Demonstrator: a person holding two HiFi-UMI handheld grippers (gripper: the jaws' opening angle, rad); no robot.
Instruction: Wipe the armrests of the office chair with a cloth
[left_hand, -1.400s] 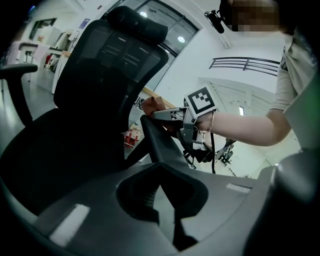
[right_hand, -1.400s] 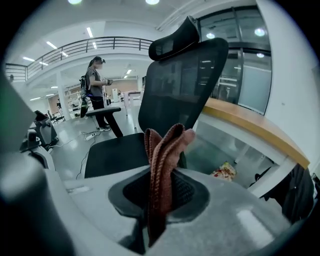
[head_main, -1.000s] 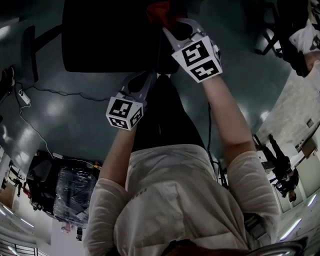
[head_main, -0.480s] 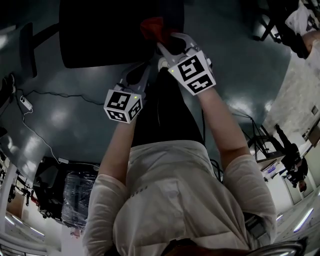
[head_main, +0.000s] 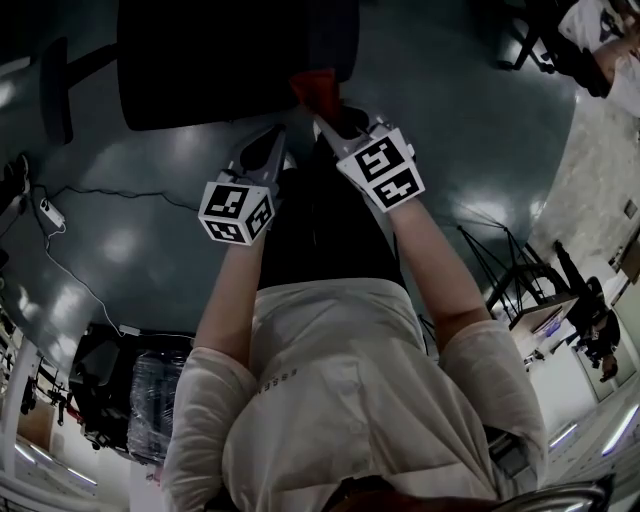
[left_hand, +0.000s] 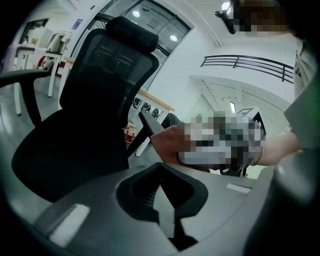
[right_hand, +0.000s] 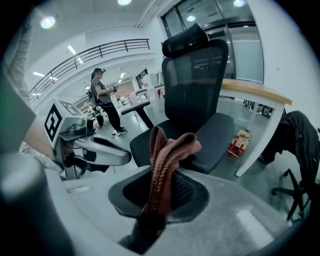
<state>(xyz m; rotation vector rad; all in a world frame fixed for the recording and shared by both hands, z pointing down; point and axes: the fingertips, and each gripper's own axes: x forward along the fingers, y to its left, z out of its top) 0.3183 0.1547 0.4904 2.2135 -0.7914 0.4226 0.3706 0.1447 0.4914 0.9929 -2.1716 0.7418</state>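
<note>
At far left: armrest (head_main: 55, 95) well apart from both tools, wipe judged not yet started | left gripper (head_main: 272, 145) clenched on nothing, likely spare for steadying office chair (head_main: 220, 60) | red cloth (head_main: 315, 88) pinched by right gripper (head_main: 332, 115), raised near seat edge, presumably for the wipe.

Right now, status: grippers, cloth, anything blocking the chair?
Left gripper shut, empty. Right gripper shut on cloth. Cloth in the air before office chair seat, off the armrests. Nothing between grippers and chair.
</note>
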